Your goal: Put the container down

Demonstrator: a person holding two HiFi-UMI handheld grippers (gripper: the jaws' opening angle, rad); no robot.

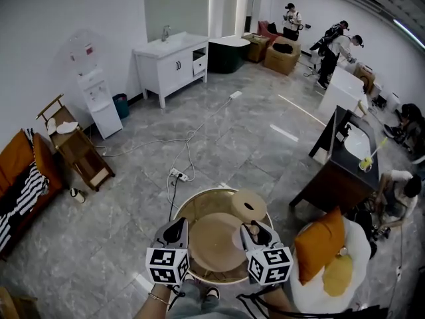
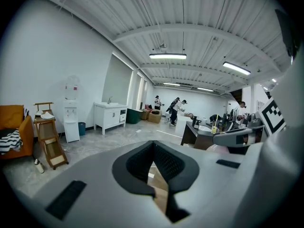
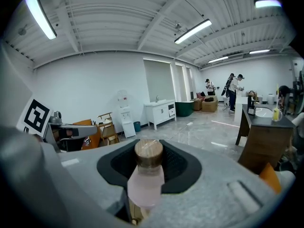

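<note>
The container [image 3: 145,186] is a pale pink bottle with a round wooden cap. My right gripper [image 3: 149,161] is shut on it, and the cap sticks out past the jaws. In the head view the right gripper [image 1: 255,232] hovers over the right part of a round glass table [image 1: 191,206], beside a large wooden disc [image 1: 216,244] and a smaller wooden disc [image 1: 249,205]. My left gripper [image 1: 176,231] is over the table's left part. In the left gripper view its jaws [image 2: 153,148] meet at the tips with nothing between them, and wood shows below.
A white chair with an orange cushion [image 1: 319,244] stands right of the table. A dark desk [image 1: 342,168] lies beyond it. A power strip with cables [image 1: 178,173] lies on the floor ahead. A wooden rack [image 1: 80,153] and an orange sofa [image 1: 20,171] stand at left. People stand far back.
</note>
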